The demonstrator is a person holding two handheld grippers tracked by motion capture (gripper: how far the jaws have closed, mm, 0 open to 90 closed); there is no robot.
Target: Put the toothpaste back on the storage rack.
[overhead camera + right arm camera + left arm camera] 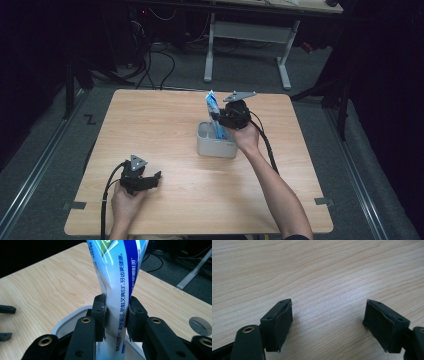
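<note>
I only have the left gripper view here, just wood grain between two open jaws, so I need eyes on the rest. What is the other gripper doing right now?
Observer: The right gripper is shut on a blue and white toothpaste tube, squeezing it at its middle.
Operator: Is the tube over anything?
Observer: Yes, its lower end goes down into a light grey holder that stands near the middle of the table.
Operator: And where does my left gripper sit relative to that?
Observer: In the high view the left gripper is at the near left part of the table, well apart from the holder, with nothing between its jaws.
</note>
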